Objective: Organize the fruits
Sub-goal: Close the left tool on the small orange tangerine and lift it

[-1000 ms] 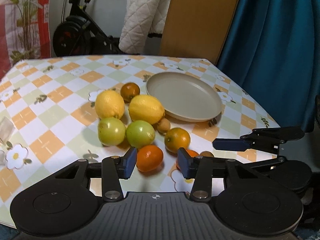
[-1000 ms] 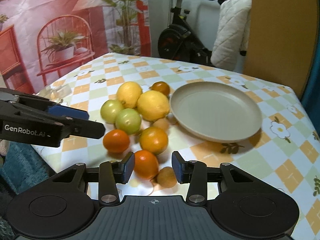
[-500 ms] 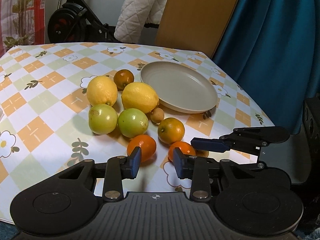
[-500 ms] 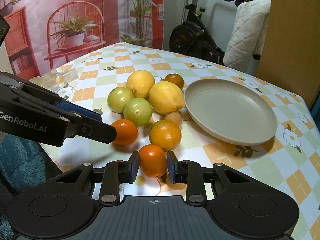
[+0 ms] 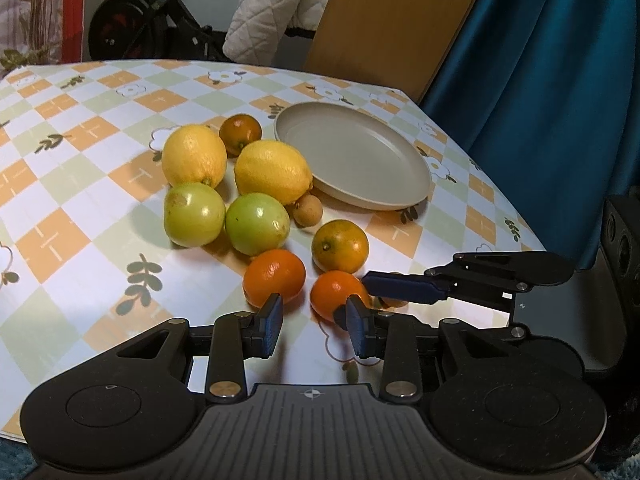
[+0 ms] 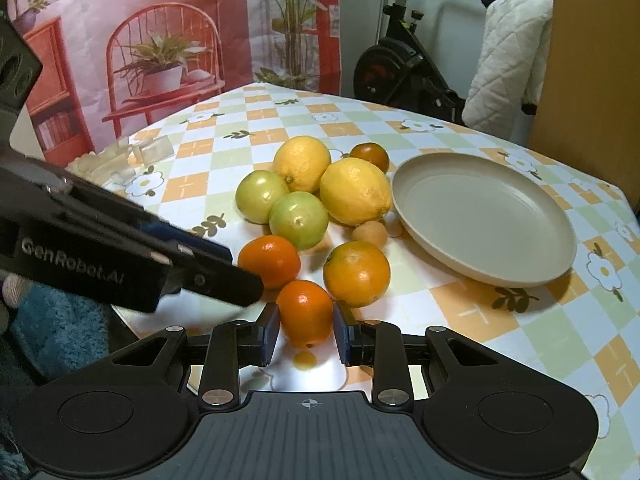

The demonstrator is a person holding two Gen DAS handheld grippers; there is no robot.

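Several fruits lie in a cluster on the checked tablecloth beside an empty beige plate [image 6: 484, 216] [image 5: 352, 160]. My right gripper [image 6: 306, 330] is shut on a small orange [image 6: 306, 312], lifted slightly off the cloth; that orange also shows in the left wrist view [image 5: 334, 292]. My left gripper [image 5: 314, 326] is open and empty, just in front of another orange [image 5: 275, 276]. Two lemons [image 5: 272, 170], two green fruits [image 5: 256, 222], a third orange [image 5: 340, 245] and a small brown fruit [image 5: 308, 210] lie behind.
The table's right edge runs beside a blue curtain [image 5: 540, 80]. A wooden board [image 5: 392, 20], a quilted white cover and an exercise bike [image 6: 400, 64] stand behind the table. A clear packet [image 6: 120, 158] lies at the table's left edge.
My right gripper has closed on the small orange and raised it a little. My left gripper has drawn back slightly and narrowed, with the left orange now just beyond its fingertips.
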